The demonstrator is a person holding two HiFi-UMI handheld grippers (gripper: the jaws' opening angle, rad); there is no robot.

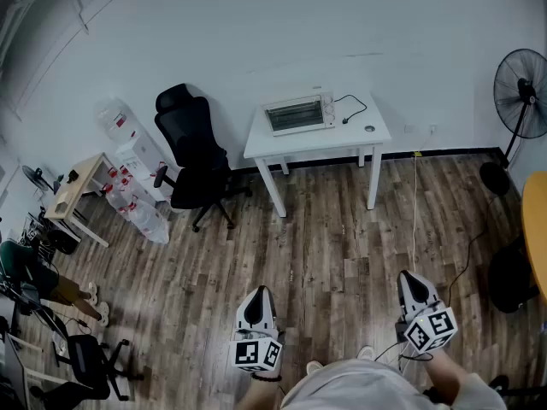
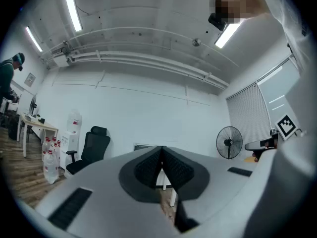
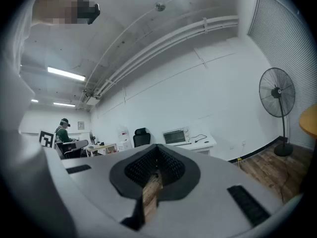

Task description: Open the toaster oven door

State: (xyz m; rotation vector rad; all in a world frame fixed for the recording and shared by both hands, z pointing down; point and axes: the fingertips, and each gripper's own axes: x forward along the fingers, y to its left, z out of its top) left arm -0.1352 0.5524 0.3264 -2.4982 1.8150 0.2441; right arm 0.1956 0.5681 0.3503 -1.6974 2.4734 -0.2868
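Note:
A silver toaster oven [image 1: 297, 114] stands on a white table [image 1: 342, 137] against the far wall, its door shut. It shows small in the right gripper view as the toaster oven [image 3: 175, 136], and its top edge peeks over the jaws in the left gripper view [image 2: 143, 147]. Both grippers are held low near the person's body, far from the table. My left gripper [image 1: 259, 295] has its jaws together with nothing between them [image 2: 162, 152]. My right gripper [image 1: 409, 278] is also shut and empty [image 3: 157, 151].
A black office chair [image 1: 195, 156] stands left of the table, with a water dispenser and bottles [image 1: 128, 156] beyond it. A standing fan [image 1: 520, 84] is at the right wall. A cable [image 1: 415, 203] runs across the wooden floor. A yellow table edge [image 1: 538, 229] sits at the right.

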